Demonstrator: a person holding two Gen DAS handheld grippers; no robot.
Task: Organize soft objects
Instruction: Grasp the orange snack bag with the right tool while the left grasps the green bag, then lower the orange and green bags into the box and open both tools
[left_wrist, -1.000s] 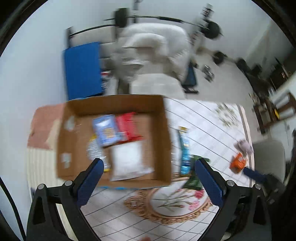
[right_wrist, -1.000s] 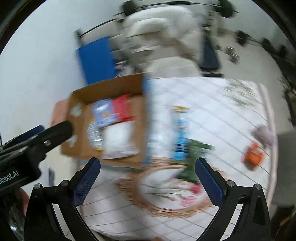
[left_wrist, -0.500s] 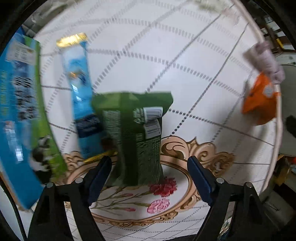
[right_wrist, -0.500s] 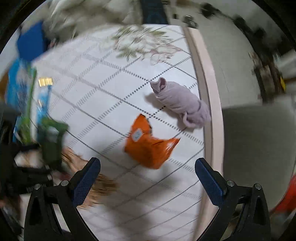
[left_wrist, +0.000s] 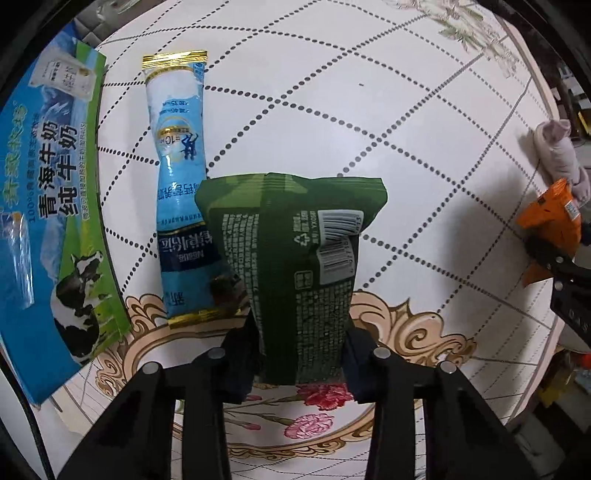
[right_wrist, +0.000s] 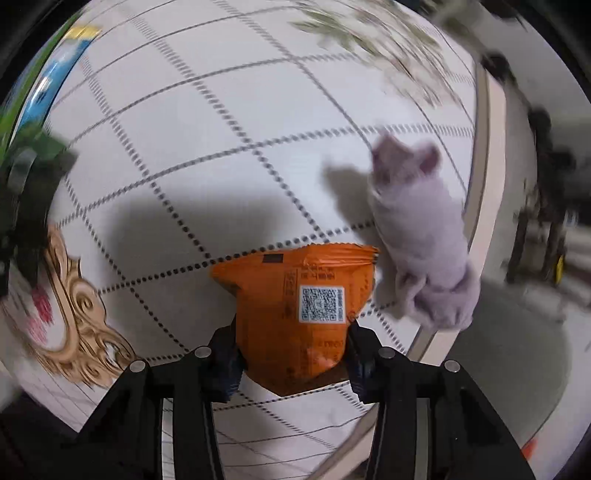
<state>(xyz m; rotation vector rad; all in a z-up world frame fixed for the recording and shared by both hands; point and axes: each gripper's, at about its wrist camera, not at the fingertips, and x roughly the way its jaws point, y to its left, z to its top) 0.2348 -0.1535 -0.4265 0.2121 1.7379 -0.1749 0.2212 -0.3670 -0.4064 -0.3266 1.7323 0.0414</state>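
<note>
A dark green snack packet (left_wrist: 291, 258) lies back-up on the white patterned tablecloth (left_wrist: 369, 110). My left gripper (left_wrist: 301, 354) points down over it, its jaws closing, and the pads pinch the packet's near end. In the right wrist view an orange snack packet (right_wrist: 295, 295) sits between the fingers of my right gripper (right_wrist: 293, 354). Its jaws are closing too, with the pads touching both sides of the packet. A rolled lilac cloth (right_wrist: 421, 236) lies just right of the orange packet.
A light blue stick sachet (left_wrist: 179, 184) lies touching the green packet's left side. Left of it is a blue-and-green printed milk box (left_wrist: 48, 206). The table's edge (right_wrist: 484, 166) runs close behind the lilac cloth, with floor beyond.
Both grippers dropped from above the cardboard box to the table. The left closed around the green packet; the right swung right to the orange packet and closed around it.
</note>
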